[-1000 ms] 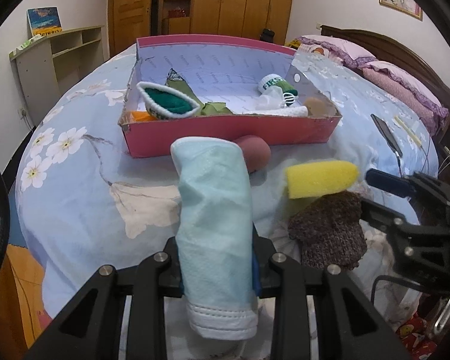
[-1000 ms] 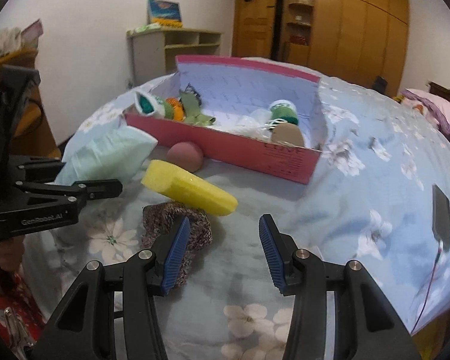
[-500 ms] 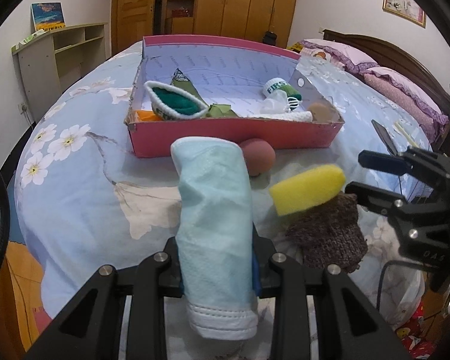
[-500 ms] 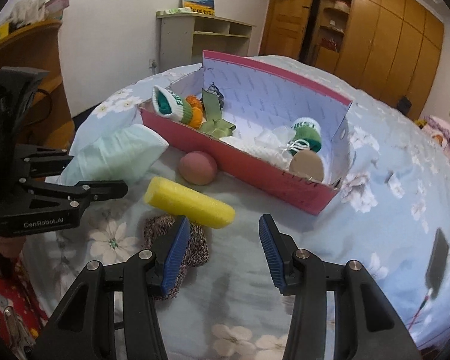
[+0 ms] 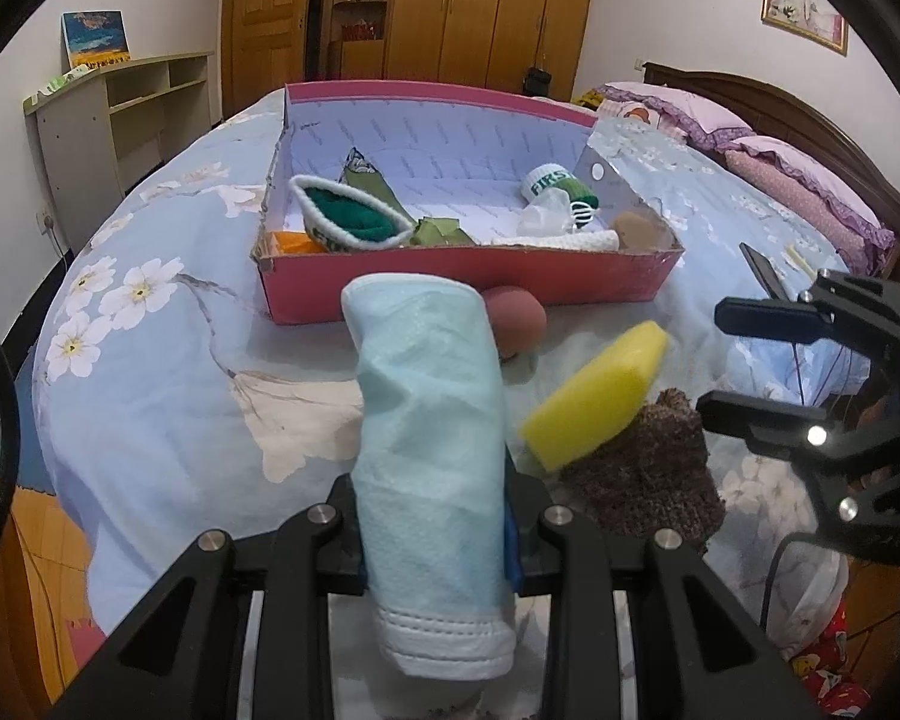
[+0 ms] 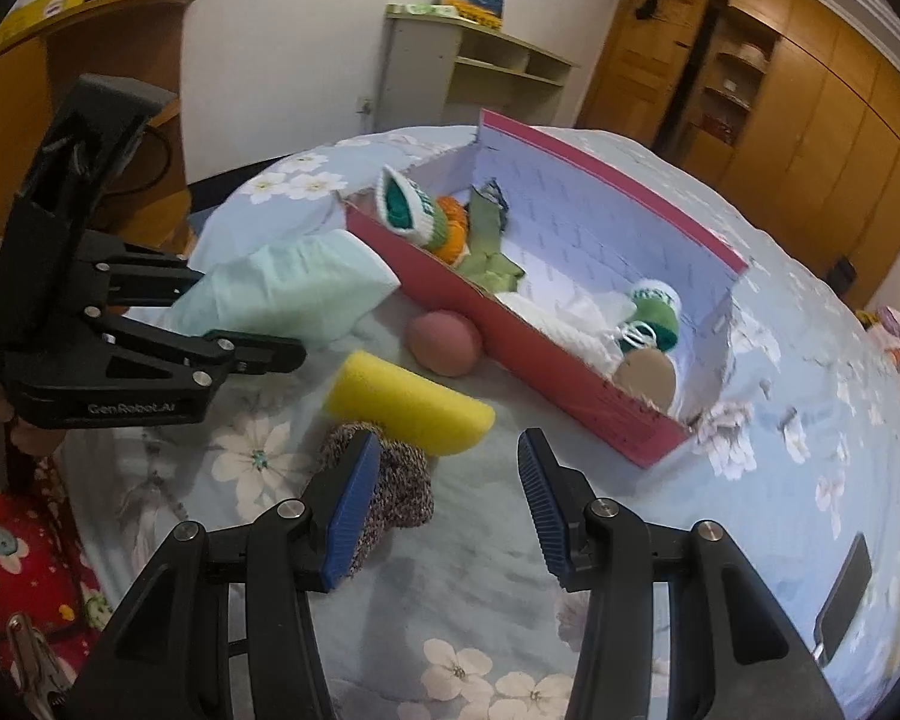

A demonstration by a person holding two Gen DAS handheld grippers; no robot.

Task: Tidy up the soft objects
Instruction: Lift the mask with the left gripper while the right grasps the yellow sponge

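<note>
Pale blue-green quilted cloth, folded into a soft roll (image 5: 432,420), stands up between the fingers of your left claw (image 5: 435,531), which is clamped on its lower part; the white stitched hem hangs just below the pads, and from the right wrist view the same roll sticks out toward the pink cardboard box (image 6: 570,354). Your right claw (image 6: 444,507) has its blue ribbed pads apart with nothing between them, and it hangs above the flowered blue bedspread (image 6: 780,468). Just beyond its left pad lies a brown speckled knitted piece (image 6: 399,480), and a yellow foam sponge block (image 6: 408,402) rests partly on top of that knit. A pinkish-red round ball (image 6: 444,342) sits on the bedspread touching the box's near wall, between the cloth roll and the sponge. Inside the box, at its left end, you have a white-rimmed green knitted cap (image 5: 348,219) leaning over something orange (image 5: 294,243), with olive-green fabric pieces (image 5: 384,198) beside them; at the right end there is a green and white knitted roll with lettering (image 5: 555,183), a white knitted piece (image 5: 561,238) and a tan round pad (image 5: 636,229) against the corner. A dark phone (image 6: 843,594) lies on the bedspread well to the right of your right claw
</note>
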